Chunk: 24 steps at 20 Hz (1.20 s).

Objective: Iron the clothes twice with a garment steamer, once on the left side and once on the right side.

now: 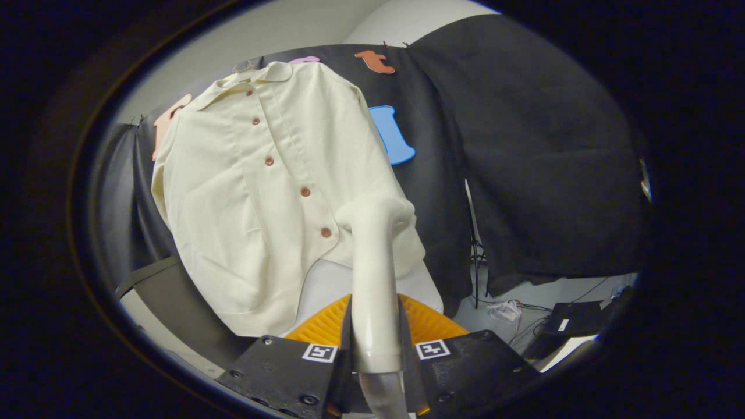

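Between the gripper (377, 340) fingers, clamped, the steamer (375, 262) meets the shirt (256, 192) hem at five o'clock; probably right-side pass, stroking upward next.

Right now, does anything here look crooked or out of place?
The shirt hangs askew, its button line slanting, with light creases in the fabric. The tool is shut on the steamer, whose head meets the shirt's lower edge. Loose cables lie on the floor beyond.
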Motion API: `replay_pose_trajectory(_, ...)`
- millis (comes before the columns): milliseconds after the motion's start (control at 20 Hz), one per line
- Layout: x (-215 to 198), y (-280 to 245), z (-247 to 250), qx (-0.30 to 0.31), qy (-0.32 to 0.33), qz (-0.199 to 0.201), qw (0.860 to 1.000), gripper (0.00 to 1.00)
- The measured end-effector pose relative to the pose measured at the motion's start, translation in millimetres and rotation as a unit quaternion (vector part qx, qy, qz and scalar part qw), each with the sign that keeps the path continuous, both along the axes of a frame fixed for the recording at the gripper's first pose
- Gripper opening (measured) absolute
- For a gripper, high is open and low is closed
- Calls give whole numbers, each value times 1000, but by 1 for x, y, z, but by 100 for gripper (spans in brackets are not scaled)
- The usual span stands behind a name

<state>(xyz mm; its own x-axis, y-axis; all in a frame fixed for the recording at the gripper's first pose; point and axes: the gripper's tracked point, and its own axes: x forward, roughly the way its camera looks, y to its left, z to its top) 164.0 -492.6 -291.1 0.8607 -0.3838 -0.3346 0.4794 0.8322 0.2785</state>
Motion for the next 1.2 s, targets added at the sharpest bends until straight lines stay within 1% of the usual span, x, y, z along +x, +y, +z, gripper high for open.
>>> replay_pose_trajectory(350,-21,9,-9,-1,21,-5,1000,35)
replay_pose_trajectory(600,-39,24,3,2,16,-4,1000,35)
replay_pose_trajectory(700,-46,39,19,4,5,0,1000,34)
replay_pose_trajectory(800,-51,58,38,-7,-4,14,1000,34)
replay_pose_trajectory(950,-58,90,70,-20,-19,31,999,34)
replay_pose_trajectory(1200,-72,152,123,-21,-51,64,996,34)
